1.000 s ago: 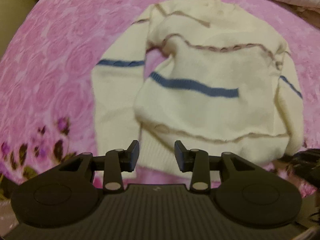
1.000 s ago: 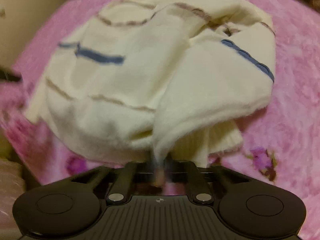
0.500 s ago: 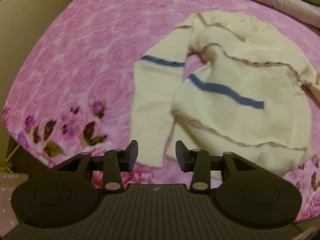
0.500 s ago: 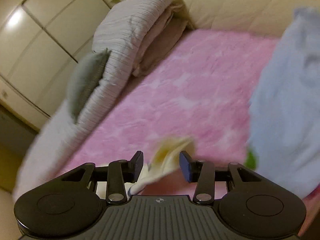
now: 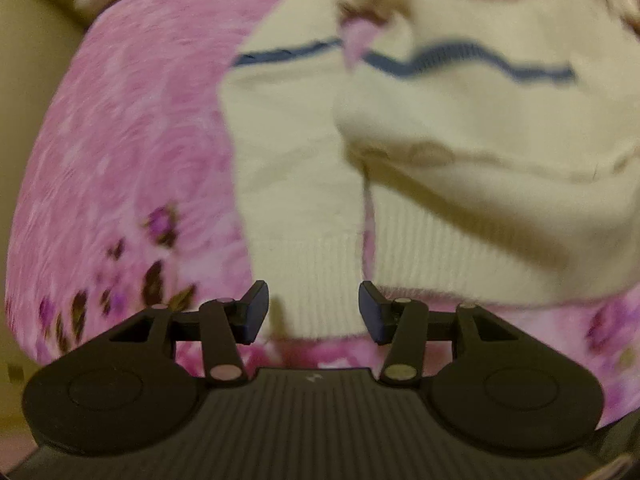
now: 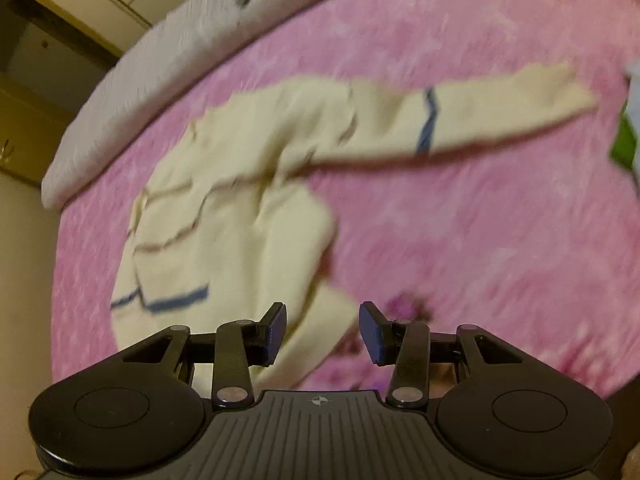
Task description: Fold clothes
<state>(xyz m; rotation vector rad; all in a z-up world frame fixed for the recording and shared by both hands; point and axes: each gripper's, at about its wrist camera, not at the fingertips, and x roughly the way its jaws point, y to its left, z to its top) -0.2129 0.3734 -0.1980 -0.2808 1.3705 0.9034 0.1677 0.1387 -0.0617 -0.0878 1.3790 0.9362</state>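
Observation:
A cream knit sweater (image 5: pixel 480 120) with blue and brown stripes lies on the pink bedspread (image 5: pixel 120 140). Its near sleeve (image 5: pixel 296 184) runs down toward me and ends in a ribbed cuff (image 5: pixel 316 280). My left gripper (image 5: pixel 314 312) hangs low over that cuff, and its jaws are opening. The cuff shows between them, but the pads do not press on it. In the right wrist view the sweater (image 6: pixel 224 208) lies spread, with the other sleeve (image 6: pixel 500 112) stretched out to the right. My right gripper (image 6: pixel 323 332) is open above the sweater's near edge and holds nothing.
Folded grey bedding (image 6: pixel 180 56) lies along the far side of the bed. A pale blue cloth (image 6: pixel 634 92) with a green patch sits at the right edge. Wardrobe doors stand beyond the bed at top left. The bedspread's flower print (image 5: pixel 160 280) marks its near edge.
My left gripper has dropped close to the sleeve cuff and its jaws have widened. My right gripper has let go of the sleeve, which now lies stretched out, and has lifted away.

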